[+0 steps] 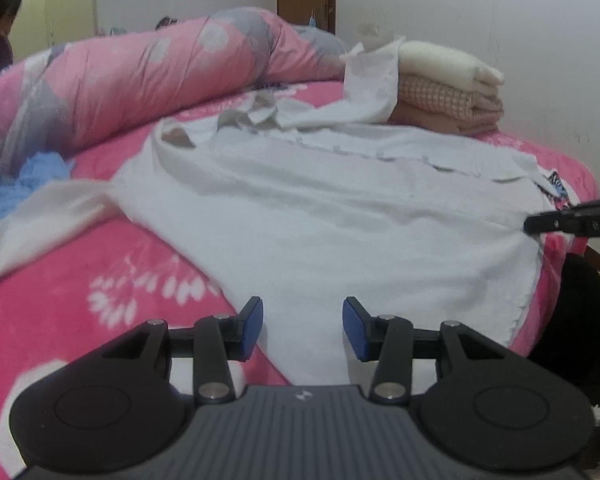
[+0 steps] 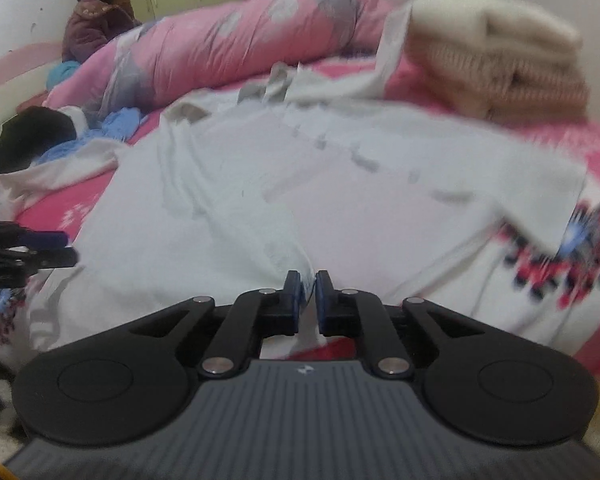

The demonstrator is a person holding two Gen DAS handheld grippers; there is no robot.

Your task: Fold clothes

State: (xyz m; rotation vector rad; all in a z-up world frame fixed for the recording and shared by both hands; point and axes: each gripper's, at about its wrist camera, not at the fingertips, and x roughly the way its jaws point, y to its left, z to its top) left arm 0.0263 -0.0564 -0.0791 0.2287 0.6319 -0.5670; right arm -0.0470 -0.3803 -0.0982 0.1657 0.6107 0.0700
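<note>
A white button-front shirt [image 1: 320, 208] lies spread on the pink bed [image 1: 80, 300], collar toward the far side, one sleeve trailing left. My left gripper [image 1: 303, 328] hovers at the shirt's near hem with its blue pads apart, and the cloth lies loose under the gap. In the right wrist view my right gripper [image 2: 308, 290] is shut on a raised fold of the white shirt [image 2: 380, 208] at its near edge. The right gripper [image 1: 534, 225] also shows at the shirt's right edge in the left wrist view. The left gripper [image 2: 70, 248] shows at the left edge of the right wrist view.
A rolled pink quilt [image 1: 140, 76] runs along the far side. A stack of folded clothes [image 1: 448, 92] sits at the back right by the wall. A blue fluffy garment [image 1: 32, 176] lies left. A white cloth with a red-and-black pattern [image 2: 560, 256] hangs at the bed's right edge. A person [image 2: 96, 20] sits far left.
</note>
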